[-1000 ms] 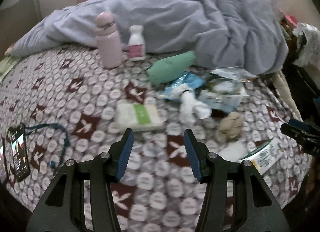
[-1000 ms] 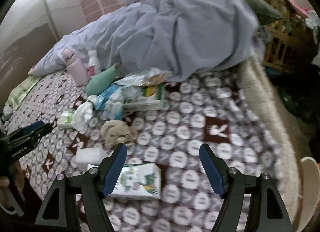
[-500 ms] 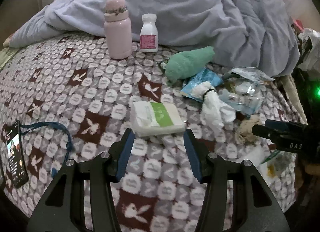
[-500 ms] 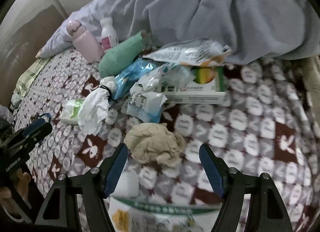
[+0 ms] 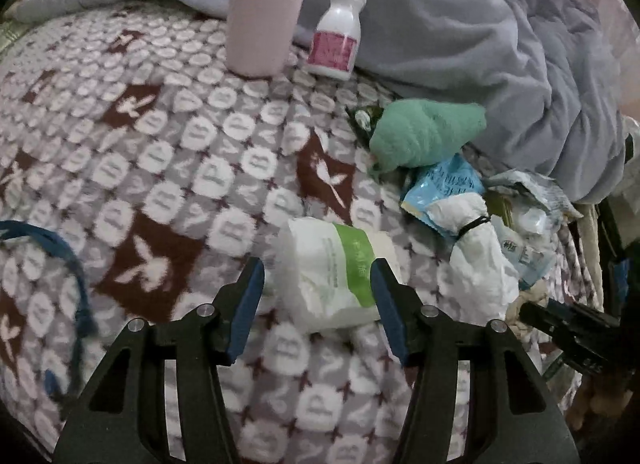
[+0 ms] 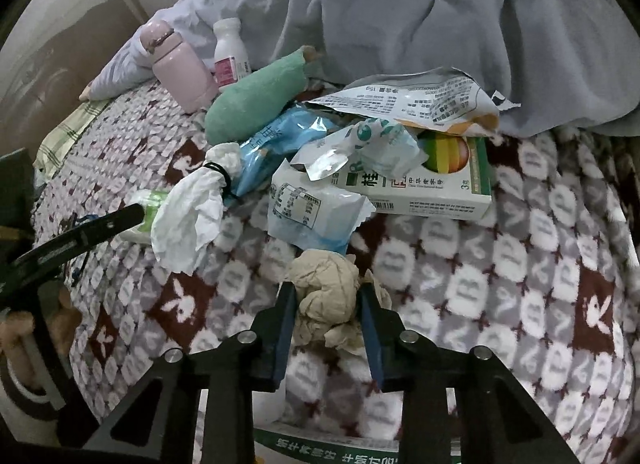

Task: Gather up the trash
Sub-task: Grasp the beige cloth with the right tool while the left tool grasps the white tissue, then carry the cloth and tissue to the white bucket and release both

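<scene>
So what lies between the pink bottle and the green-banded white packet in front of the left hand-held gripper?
Nothing: in the left wrist view only bare patterned blanket runs from the pink bottle down to the white packet.

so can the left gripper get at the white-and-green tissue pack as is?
Likely yes. The left gripper has its jaws open either side of the tissue pack, nothing lies on top of it, and the knotted white tissue sits clear.

Pink flask point(image 5: 265, 19): top cut by upper frame edge. Green-printed carton point(image 6: 340, 450): mostly below frame, behind gripper arms. Blue cord point(image 5: 60, 264): blurred, runs off left edge.
</scene>
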Demonstrator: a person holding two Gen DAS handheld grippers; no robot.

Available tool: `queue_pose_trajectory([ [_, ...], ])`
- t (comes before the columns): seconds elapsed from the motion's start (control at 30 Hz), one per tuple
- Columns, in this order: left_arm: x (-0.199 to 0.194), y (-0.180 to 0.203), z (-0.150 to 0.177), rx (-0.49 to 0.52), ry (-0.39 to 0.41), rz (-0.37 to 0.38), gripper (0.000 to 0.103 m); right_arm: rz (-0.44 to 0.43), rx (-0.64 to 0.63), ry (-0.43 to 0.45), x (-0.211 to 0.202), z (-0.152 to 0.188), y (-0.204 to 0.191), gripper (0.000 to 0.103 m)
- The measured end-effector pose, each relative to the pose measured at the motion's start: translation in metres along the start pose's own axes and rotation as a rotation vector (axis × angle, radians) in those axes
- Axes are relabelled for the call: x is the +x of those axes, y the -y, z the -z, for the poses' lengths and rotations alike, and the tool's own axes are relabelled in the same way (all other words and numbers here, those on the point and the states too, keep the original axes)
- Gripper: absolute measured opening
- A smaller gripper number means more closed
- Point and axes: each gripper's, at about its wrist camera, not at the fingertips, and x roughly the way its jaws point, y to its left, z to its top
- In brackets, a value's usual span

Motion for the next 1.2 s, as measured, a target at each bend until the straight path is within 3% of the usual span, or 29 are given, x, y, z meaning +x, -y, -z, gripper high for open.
queue_pose_trajectory([
  [0.07,0.004,0.004,0.003,0.013,-0.014,0.018,0.046,-0.007,0.006,0.005,-0.003,0.002,0.003,0.029],
  [0.1,0.003,0.007,0.005,0.025,-0.009,0.018,0.028,-0.011,0.008,0.007,-0.004,0.003,0.004,0.028],
  [0.27,-0.016,0.016,0.006,0.032,0.035,0.033,0.014,-0.016,0.0,0.041,-0.021,0.009,0.007,0.024],
  [0.7,-0.094,0.081,0.011,0.138,0.158,0.11,0.013,-0.012,0.015,0.168,-0.089,0.026,0.023,0.023],
  [1.2,-0.08,0.225,0.048,0.358,0.139,0.155,0.013,0.087,0.106,0.234,-0.138,0.06,0.08,0.023],
])
